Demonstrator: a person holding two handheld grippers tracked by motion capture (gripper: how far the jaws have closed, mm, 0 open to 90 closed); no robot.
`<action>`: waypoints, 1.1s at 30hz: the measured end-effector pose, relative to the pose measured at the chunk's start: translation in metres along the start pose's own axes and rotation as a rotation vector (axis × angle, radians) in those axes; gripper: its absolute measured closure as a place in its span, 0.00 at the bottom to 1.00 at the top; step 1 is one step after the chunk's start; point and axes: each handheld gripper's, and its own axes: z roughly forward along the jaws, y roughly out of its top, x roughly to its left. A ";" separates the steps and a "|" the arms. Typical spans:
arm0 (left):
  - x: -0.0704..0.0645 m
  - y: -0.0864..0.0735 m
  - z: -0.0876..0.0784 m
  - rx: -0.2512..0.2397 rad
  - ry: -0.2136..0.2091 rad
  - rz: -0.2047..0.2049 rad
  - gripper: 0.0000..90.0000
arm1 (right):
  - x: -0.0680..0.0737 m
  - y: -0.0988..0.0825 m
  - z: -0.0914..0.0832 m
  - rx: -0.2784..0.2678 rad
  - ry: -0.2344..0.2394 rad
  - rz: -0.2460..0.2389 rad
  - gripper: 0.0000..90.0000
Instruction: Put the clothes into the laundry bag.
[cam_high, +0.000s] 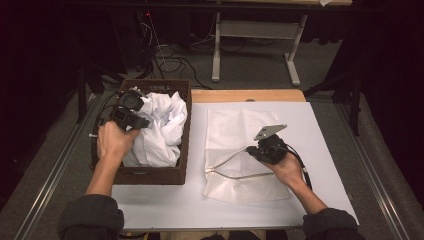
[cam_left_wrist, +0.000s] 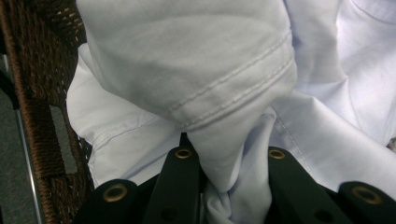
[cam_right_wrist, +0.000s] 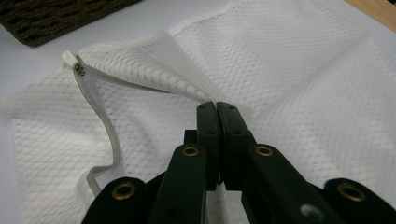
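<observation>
A white garment (cam_high: 161, 131) lies heaped in a brown wicker basket (cam_high: 155, 176) at the table's left. My left gripper (cam_high: 144, 121) hovers over the basket's near-left part, shut on a bunched fold of that garment (cam_left_wrist: 187, 56), whose stitched hem hangs above the jaws (cam_left_wrist: 229, 161). To the right, a white mesh laundry bag (cam_high: 240, 125) lies flat on the table. My right gripper (cam_high: 249, 149) is shut on the edge of the bag's opening (cam_right_wrist: 216, 105), holding it slightly raised. The zipper band curves away to a white pull (cam_right_wrist: 70, 58).
The white tabletop (cam_high: 325, 150) extends right of and in front of the bag. A wooden strip (cam_high: 247, 95) runs along the far edge. Beyond stand a pale metal frame (cam_high: 252, 30) and floor cables (cam_high: 170, 62). The basket wall (cam_left_wrist: 32, 93) is beside the left jaws.
</observation>
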 end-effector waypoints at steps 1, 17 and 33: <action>0.000 0.000 0.000 0.000 0.000 0.000 0.92 | 0.000 0.000 0.000 0.000 0.000 0.000 0.99; -0.021 0.011 -0.041 -0.088 -0.114 0.047 0.92 | -0.010 0.010 0.019 0.031 -0.007 0.033 0.99; -0.051 0.011 -0.055 -0.110 -0.219 0.125 0.92 | -0.017 0.017 0.020 0.029 -0.027 0.048 0.99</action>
